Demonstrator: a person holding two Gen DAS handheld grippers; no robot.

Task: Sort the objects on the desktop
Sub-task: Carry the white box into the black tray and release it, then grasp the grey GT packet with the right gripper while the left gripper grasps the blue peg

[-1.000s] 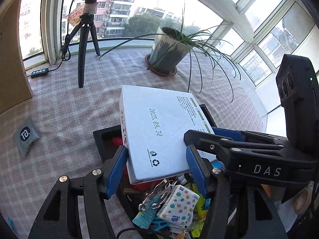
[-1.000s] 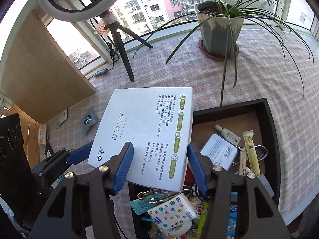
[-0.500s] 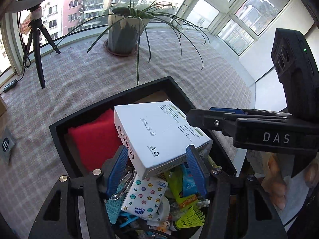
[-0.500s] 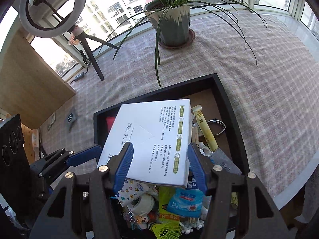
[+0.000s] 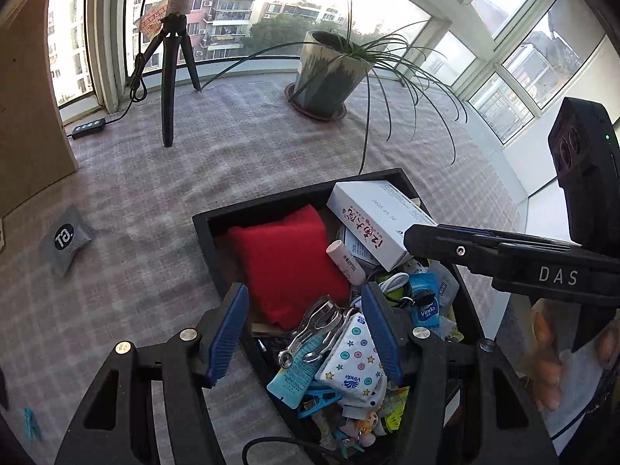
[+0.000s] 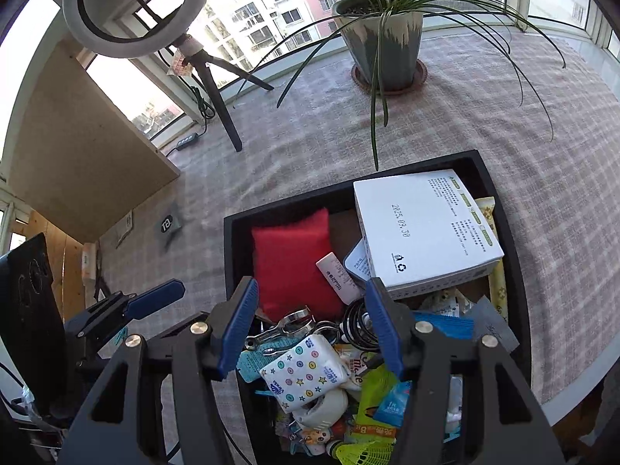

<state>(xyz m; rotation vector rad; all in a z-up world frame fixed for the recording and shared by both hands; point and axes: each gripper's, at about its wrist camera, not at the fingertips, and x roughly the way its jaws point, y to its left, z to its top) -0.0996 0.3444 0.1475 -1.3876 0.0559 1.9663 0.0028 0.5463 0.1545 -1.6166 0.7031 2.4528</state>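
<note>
A white box (image 6: 424,230) lies in the far right of the black tray (image 6: 271,209), tilted on other items; it also shows in the left wrist view (image 5: 378,219). A red cushion (image 6: 292,261) lies in the tray's far left, also seen in the left wrist view (image 5: 288,263). The tray (image 5: 263,203) holds several small items, among them a star-patterned tissue pack (image 6: 304,370). My left gripper (image 5: 306,335) is open and empty above the tray's near end. My right gripper (image 6: 312,327) is open and empty above the tray.
A potted plant (image 6: 383,46) with long leaves stands at the back, some drooping over the tray. A ring-light tripod (image 5: 170,77) stands at the back left. A grey pouch (image 5: 64,242) lies on the checked cloth to the left. A wooden board (image 6: 81,147) leans at far left.
Both grippers held the white box over the tray; it now rests in the tray's far right. Both grippers have let go, opened and pulled back toward the near end.
</note>
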